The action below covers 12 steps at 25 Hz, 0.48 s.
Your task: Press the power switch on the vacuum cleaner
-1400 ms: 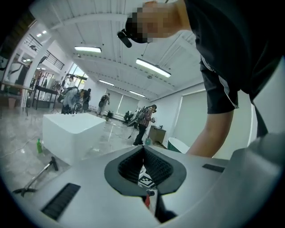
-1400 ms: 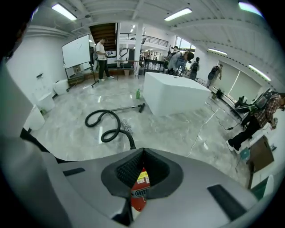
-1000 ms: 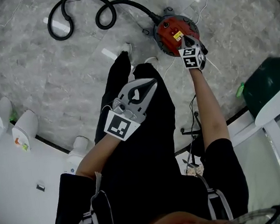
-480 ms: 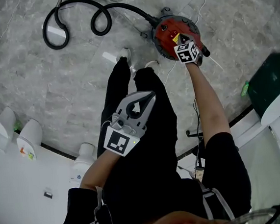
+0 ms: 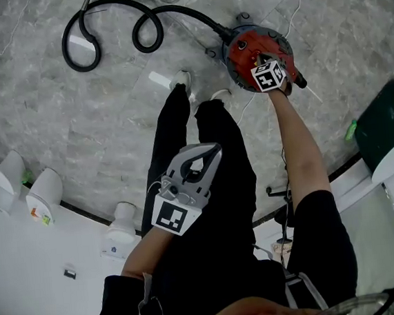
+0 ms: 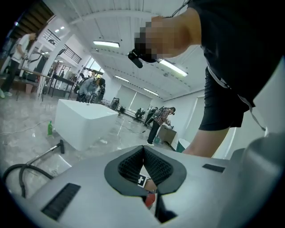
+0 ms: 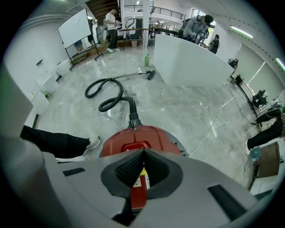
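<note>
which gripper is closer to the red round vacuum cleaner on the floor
Right. The right gripper is over the red round vacuum cleaner; the left gripper hangs back above the person's legs.

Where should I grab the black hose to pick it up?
Probably grip the hose on its straight stretch near the red vacuum cleaner, from above, jaws across it: it's a round tube lying flat on the floor.
</note>
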Each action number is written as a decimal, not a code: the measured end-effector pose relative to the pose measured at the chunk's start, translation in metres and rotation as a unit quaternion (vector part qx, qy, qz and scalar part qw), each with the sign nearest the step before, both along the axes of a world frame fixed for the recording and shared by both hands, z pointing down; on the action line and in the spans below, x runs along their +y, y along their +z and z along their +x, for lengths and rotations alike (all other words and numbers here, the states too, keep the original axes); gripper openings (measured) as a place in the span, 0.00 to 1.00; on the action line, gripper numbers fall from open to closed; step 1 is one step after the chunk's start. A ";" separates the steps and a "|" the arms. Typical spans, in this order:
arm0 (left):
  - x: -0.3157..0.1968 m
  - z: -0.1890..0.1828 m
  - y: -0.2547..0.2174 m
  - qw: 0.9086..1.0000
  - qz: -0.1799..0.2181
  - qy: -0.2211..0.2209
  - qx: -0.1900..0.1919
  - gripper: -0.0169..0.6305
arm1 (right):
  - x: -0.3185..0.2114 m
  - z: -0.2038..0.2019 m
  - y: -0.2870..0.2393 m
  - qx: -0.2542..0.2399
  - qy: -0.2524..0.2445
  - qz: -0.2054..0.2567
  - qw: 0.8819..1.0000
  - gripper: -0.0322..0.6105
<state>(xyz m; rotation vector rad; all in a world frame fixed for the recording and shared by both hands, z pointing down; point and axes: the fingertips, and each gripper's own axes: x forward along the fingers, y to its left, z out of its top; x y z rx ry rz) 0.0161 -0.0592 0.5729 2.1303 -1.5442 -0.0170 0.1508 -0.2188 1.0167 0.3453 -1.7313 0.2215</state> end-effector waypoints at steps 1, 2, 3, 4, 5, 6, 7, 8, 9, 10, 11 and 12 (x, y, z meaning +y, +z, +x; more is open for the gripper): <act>-0.002 -0.001 0.000 1.000 0.001 -0.003 0.003 0.05 | 0.003 0.000 0.002 0.002 -0.002 -0.003 1.000 0.08; -0.003 0.000 -0.001 1.000 0.004 -0.003 0.004 0.05 | 0.004 0.000 0.003 0.006 -0.004 -0.002 1.000 0.08; -0.004 0.002 -0.002 1.000 0.008 0.000 0.004 0.05 | 0.004 0.001 0.003 0.011 -0.007 0.001 1.000 0.08; -0.005 0.003 -0.002 1.000 0.011 0.004 0.004 0.05 | 0.003 0.001 0.004 0.014 -0.009 0.005 1.000 0.08; -0.004 0.004 -0.002 1.000 0.012 0.008 0.005 0.05 | 0.002 0.000 0.004 0.015 -0.006 0.008 1.000 0.08; -0.003 0.004 -0.001 1.000 0.011 0.009 0.008 0.05 | 0.001 0.000 0.005 0.014 0.001 0.009 1.000 0.08; -0.002 0.004 0.001 1.000 0.007 0.007 0.013 0.05 | 0.000 0.001 0.007 0.012 0.012 0.007 1.000 0.08; 0.000 0.003 0.002 1.000 0.003 0.004 0.020 0.05 | -0.001 0.002 0.008 0.011 0.024 0.004 1.000 0.08; 0.002 0.001 0.003 1.000 0.000 0.001 0.025 0.05 | -0.001 0.003 0.010 0.011 0.031 -0.001 0.999 0.08; 0.003 -0.001 0.004 1.000 -0.001 -0.002 0.028 0.05 | -0.002 0.003 0.011 0.011 0.034 -0.005 0.999 0.08; 0.004 -0.004 0.005 1.000 -0.001 -0.004 0.028 0.05 | -0.003 0.002 0.011 0.012 0.034 -0.008 0.999 0.08; 0.006 -0.006 0.007 1.000 -0.001 -0.007 0.028 0.05 | -0.005 0.002 0.011 0.012 0.033 -0.007 0.999 0.07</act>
